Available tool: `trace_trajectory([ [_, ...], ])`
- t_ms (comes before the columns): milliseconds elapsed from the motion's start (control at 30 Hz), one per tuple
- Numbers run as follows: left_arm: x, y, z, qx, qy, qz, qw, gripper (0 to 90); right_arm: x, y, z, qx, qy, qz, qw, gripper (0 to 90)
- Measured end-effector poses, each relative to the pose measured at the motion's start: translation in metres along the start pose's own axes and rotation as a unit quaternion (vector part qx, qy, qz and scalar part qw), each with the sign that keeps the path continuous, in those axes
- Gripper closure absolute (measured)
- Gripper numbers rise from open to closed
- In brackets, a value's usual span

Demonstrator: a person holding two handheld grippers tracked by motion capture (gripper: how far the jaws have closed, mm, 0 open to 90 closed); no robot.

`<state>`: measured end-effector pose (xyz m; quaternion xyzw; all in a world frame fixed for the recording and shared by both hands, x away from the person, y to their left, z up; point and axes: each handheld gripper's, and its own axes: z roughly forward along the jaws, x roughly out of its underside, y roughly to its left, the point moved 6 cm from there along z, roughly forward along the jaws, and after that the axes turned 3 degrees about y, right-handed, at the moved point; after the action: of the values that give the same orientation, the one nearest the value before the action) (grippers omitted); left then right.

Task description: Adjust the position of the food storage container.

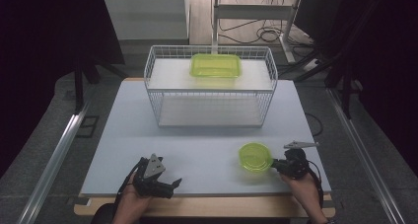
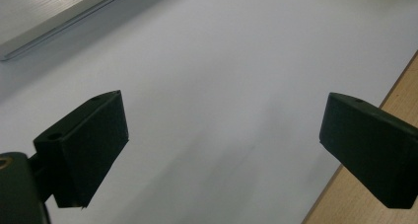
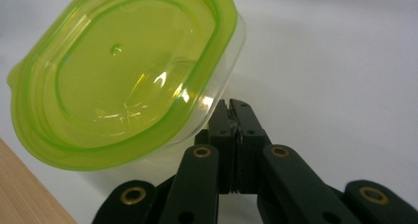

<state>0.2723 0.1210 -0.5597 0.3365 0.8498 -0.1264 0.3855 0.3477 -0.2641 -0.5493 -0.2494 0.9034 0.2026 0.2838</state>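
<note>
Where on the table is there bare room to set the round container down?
Bare tabletop spans between the white wire basket and the front edge, from the left claw to the round lime-lidded clear plastic container. Crowded: the right front, where the right claw grips it, and the basket's shelf with the rectangular lime container.

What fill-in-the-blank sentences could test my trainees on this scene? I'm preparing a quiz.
1. The right tongs are shut on the rim of the round ____ container.
2. The rectangular container sits on the top shelf of the white wire ____.
3. The left tongs are ____, with nothing between them.

Missing words: green; rack; open
</note>
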Motion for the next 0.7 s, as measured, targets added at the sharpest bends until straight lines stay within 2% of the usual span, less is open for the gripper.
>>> trace_trajectory([
  [167, 0.000, 0.000, 0.000, -0.001, -0.001, -0.002, 1.0000, 4.2, -0.009, 0.012, 0.008, -0.015, -0.007, -0.004, 0.9999, 87.8],
  [433, 0.000, 0.000, 0.000, -0.001, 0.000, -0.001, 1.0000, 4.2, -0.021, 0.029, 0.026, -0.027, -0.006, -0.030, 0.9992, 87.7],
  [600, 0.000, 0.000, 0.000, -0.001, 0.000, -0.001, 1.0000, 4.2, -0.024, 0.036, 0.033, -0.035, -0.003, -0.036, 0.9987, 87.7],
  [700, 0.000, 0.000, 0.000, -0.001, 0.002, 0.001, 1.0000, 4.2, -0.027, 0.044, 0.040, -0.048, 0.000, -0.036, 0.9982, 87.8],
])
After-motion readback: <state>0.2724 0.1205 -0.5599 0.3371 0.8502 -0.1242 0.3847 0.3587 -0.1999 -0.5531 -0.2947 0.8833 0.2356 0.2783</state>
